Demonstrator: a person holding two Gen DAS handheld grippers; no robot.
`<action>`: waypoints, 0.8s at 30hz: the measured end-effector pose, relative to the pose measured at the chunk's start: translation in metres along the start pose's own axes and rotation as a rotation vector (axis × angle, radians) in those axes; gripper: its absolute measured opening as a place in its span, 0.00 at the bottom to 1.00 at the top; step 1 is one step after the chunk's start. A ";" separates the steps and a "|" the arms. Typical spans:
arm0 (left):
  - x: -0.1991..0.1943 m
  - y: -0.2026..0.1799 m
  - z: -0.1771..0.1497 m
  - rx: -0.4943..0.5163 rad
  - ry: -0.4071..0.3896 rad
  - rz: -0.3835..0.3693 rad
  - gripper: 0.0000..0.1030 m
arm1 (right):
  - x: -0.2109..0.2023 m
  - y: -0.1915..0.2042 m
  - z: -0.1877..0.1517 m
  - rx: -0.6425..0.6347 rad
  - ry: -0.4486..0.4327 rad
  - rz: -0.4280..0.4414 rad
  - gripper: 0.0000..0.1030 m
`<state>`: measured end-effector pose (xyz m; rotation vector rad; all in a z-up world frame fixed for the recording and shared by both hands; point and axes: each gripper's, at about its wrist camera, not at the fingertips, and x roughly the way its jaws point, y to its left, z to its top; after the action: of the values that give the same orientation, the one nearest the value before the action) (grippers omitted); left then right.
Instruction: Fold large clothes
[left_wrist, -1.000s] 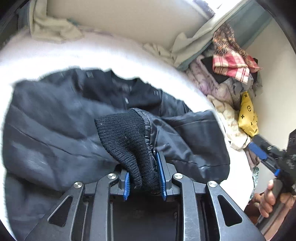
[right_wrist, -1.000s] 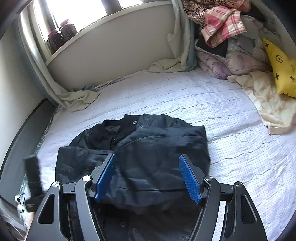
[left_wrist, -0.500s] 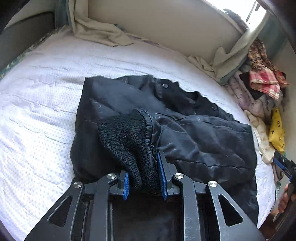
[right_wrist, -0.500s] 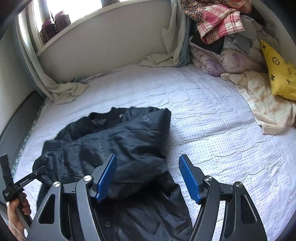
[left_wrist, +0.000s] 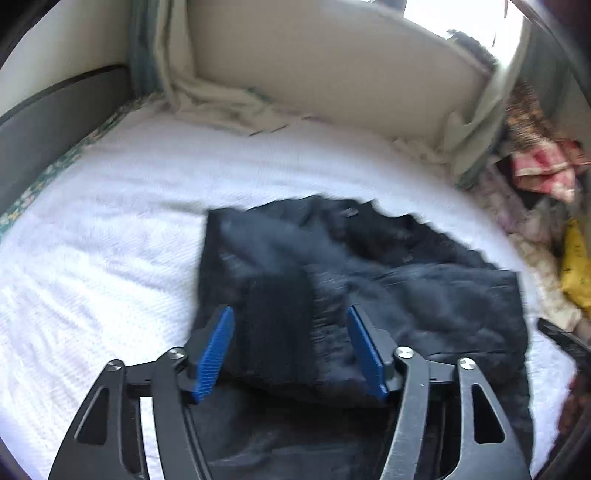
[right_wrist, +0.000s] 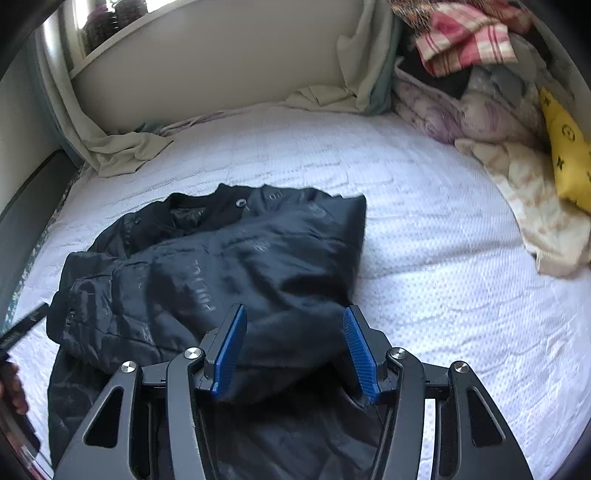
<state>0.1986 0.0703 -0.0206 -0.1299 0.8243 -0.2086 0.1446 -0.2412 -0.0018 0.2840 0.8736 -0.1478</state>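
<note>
A black jacket (left_wrist: 388, 280) lies on the white bed, both sleeves folded in over its body. My left gripper (left_wrist: 291, 350) is open above the jacket's near part; the knit cuff (left_wrist: 277, 314) lies between its blue pads, not gripped. The view is blurred by motion. In the right wrist view the jacket (right_wrist: 221, 266) lies left of centre, collar toward the wall. My right gripper (right_wrist: 293, 350) is open over the jacket's near right edge, with dark cloth between its pads but not clamped.
The white quilted bed cover (right_wrist: 424, 258) extends to the right. A pile of clothes and a yellow cushion (right_wrist: 569, 147) sit at the far right corner. Curtain fabric (right_wrist: 122, 155) trails onto the bed by the wall. A dark bed frame (left_wrist: 55, 122) runs along the left.
My left gripper has opened and let go of the knit cuff, which now lies on the jacket. The right gripper has moved closer over the jacket's right edge.
</note>
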 end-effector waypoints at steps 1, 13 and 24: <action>0.001 -0.008 0.001 0.016 0.000 -0.020 0.69 | 0.001 0.004 0.000 -0.015 -0.009 -0.008 0.51; 0.073 -0.041 -0.031 0.171 0.133 0.092 0.69 | 0.060 0.040 -0.019 -0.164 0.060 -0.066 0.45; 0.090 -0.036 -0.043 0.176 0.149 0.091 0.70 | 0.101 0.040 -0.038 -0.177 0.057 -0.102 0.46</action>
<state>0.2208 0.0130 -0.1067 0.0898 0.9537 -0.2059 0.1902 -0.1925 -0.0959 0.0785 0.9514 -0.1564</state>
